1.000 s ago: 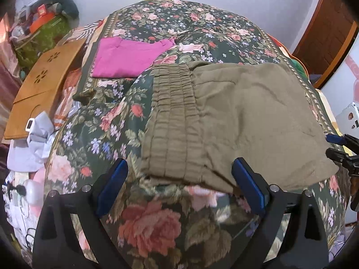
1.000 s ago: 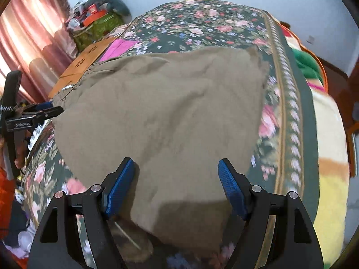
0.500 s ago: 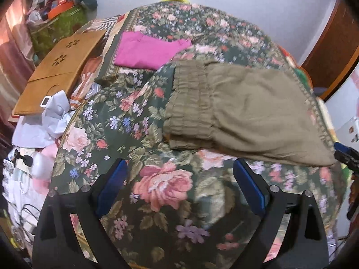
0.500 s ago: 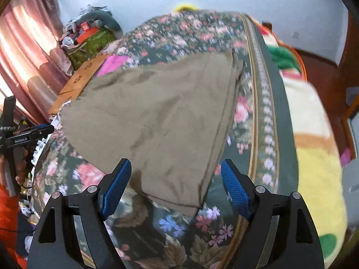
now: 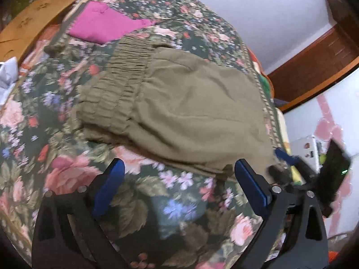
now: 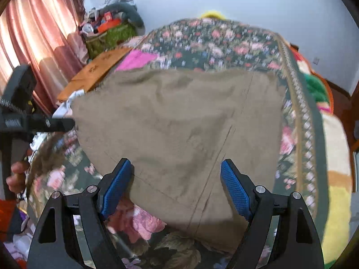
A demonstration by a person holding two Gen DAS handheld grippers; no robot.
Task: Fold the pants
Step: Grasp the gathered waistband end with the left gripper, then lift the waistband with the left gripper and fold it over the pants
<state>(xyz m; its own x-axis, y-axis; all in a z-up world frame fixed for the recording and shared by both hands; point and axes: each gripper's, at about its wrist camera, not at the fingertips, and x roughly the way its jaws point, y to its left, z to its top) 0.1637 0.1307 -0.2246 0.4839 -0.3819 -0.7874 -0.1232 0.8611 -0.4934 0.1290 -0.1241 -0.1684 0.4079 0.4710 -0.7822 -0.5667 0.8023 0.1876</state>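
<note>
Olive-green pants (image 5: 190, 109) lie folded on the floral bedspread (image 5: 67, 157), with the gathered elastic waistband (image 5: 116, 85) at the left. They also show in the right wrist view (image 6: 179, 130). My left gripper (image 5: 179, 186) is open and empty, just in front of the pants' near edge. My right gripper (image 6: 176, 186) is open and empty, with its blue pads over the near end of the pants. The right gripper also shows at the right edge of the left wrist view (image 5: 289, 163). The left gripper shows at the left edge of the right wrist view (image 6: 44, 123).
A folded magenta garment (image 5: 103, 25) lies on the bed beyond the waistband. A brown wooden board (image 6: 96, 71) lies at the bed's left side. A pile of clutter (image 6: 112, 27) and pink curtains (image 6: 33, 44) stand at the left. A striped blanket (image 6: 332, 157) covers the bed's right edge.
Both grippers have come back in toward the pants after pulling away. The left view has swung right and closer. The right gripper now hovers over the pants' near end. Both stay open.
</note>
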